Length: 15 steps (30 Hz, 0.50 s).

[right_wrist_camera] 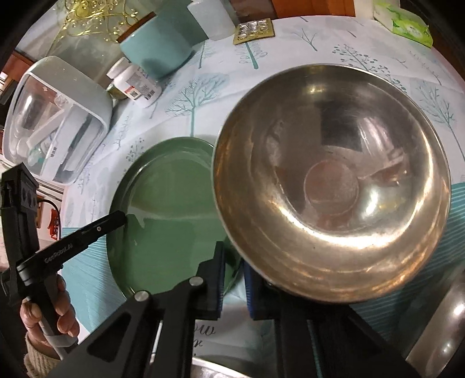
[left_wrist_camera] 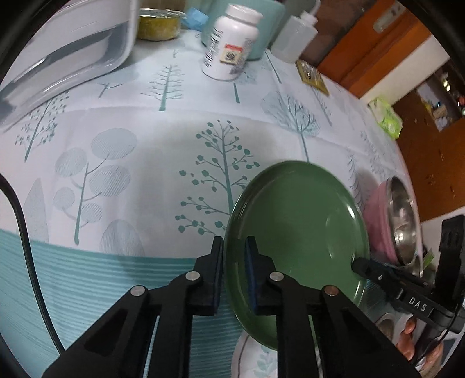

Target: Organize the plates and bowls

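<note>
L gripper [left_wrist_camera: 234,247] pinching round green plate [left_wrist_camera: 296,232] rim; R gripper [right_wrist_camera: 234,261] pinching steel bowl [right_wrist_camera: 331,180] rim. Both lifted near table front edge; stacking not done.

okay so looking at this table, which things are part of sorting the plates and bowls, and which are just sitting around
Part of the job:
green plate, gripped at its rim by the left gripper
steel bowl, gripped at its rim by the right gripper

Just lying about:
white pill bottle
squeeze bottle
clear storage box
teal canister
tissue pack
blister pack
</note>
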Available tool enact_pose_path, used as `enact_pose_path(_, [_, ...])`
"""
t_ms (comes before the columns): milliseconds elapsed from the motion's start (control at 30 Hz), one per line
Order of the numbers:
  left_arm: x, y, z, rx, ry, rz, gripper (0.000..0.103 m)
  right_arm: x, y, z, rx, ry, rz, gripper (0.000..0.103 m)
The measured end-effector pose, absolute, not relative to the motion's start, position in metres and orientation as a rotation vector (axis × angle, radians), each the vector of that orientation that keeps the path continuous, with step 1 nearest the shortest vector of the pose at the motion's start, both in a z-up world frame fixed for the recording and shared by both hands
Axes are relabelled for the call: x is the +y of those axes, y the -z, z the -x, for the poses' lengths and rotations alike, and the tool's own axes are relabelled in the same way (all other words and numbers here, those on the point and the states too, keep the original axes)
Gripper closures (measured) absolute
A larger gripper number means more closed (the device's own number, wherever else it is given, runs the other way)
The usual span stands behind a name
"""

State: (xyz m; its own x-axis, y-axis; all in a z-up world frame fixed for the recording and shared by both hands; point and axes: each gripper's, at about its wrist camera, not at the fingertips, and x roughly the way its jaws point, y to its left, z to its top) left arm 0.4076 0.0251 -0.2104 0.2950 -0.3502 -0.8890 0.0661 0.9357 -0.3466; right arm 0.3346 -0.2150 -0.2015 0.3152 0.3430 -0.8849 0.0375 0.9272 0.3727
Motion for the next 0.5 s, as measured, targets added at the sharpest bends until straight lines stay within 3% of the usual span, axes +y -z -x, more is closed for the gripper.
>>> enact_pose_path(500, [0.074,0.119,-0.302,1.147,0.287,0.313,0.091,-0.19,0.12,-0.278,1.116,-0.376,-0.319,0.093])
